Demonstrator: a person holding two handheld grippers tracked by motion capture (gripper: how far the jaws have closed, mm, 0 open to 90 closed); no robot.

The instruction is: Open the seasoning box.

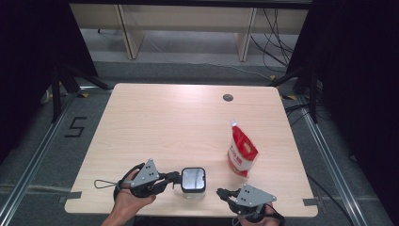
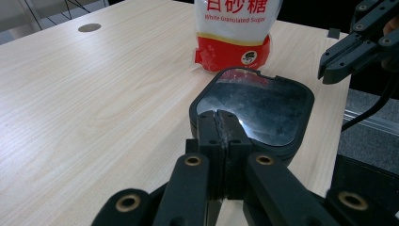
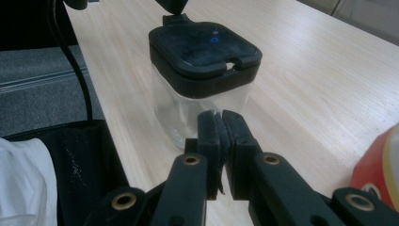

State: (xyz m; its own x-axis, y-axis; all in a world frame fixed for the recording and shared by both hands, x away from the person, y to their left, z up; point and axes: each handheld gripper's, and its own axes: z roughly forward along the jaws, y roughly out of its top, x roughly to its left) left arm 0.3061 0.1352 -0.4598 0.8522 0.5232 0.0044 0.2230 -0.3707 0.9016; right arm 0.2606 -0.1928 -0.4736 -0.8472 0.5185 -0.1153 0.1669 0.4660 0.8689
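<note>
Jar (image 1: 193, 183), clear-walled with a square black lid (image 3: 204, 54): stands upright on the desk (image 1: 164, 127) near the near edge, between the two hands.

Left tool (image 1: 178, 177): held in the person's left hand (image 1: 129, 197) at the near left, pointing right toward the jar. Its jaws are pressed together, and in the left tool view their tips lie against the near rim of the lid; whether they pinch a tab or lip there cannot be told. A cable loop trails off to its left.

Right tool (image 1: 220, 192): near right of the jar, close to the desk's near edge, pointing left toward the jar but clear of it. Jaws closed together with nothing between them; in the right tool view the tips sit just in front of the jar's clear wall, not touching.

Sugar bag (image 1: 242, 153): red and white pouch printed "White Granulated Sugar", standing upright to the right of the jar and farther back, apart from both tools.

Grommet hole (image 1: 228, 98): round, dark, at the far edge of the desk, right of centre.
</note>
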